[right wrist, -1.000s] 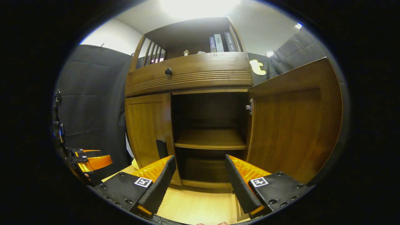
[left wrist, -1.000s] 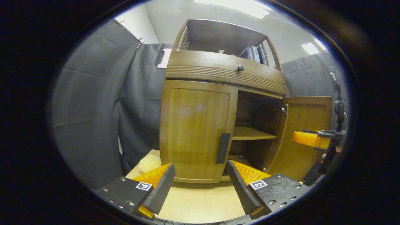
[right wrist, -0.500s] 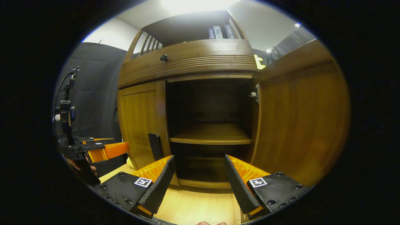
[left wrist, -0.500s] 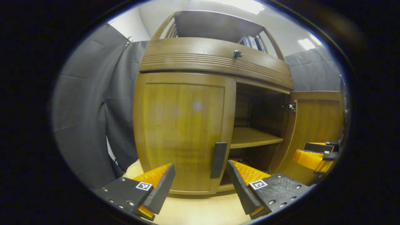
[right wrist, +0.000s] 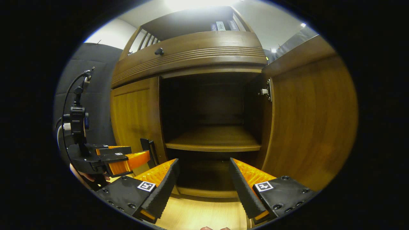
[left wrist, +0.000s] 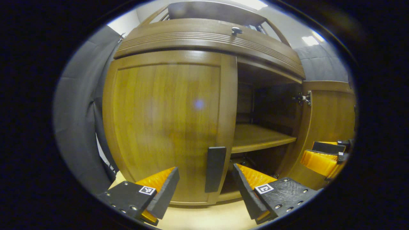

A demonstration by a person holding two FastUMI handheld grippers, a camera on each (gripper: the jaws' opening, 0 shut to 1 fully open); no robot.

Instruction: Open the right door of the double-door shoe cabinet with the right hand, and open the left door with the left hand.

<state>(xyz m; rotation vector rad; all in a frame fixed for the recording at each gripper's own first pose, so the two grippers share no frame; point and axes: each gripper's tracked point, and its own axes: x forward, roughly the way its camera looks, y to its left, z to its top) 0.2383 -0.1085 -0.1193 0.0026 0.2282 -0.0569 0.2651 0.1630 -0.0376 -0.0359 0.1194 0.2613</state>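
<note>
Your left gripper point(left wrist: 204, 188) has its fingers spread wide, with the dark handle point(left wrist: 215, 168) of the closed left door point(left wrist: 166, 124) standing between them, a little ahead and untouched. Your right gripper point(right wrist: 203, 187) is spread just as wide and holds nothing, facing the cabinet's dark interior and its shelf point(right wrist: 214, 143). The right door point(right wrist: 311, 121) stands swung open beside it, hinge point(right wrist: 265, 92) showing, below the drawer point(right wrist: 191, 57) and its knob point(right wrist: 158, 51).

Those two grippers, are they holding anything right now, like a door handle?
Nothing is held. The left gripper is open, its fingers either side of the left door's handle, not pressing it. The right gripper is open.
</note>
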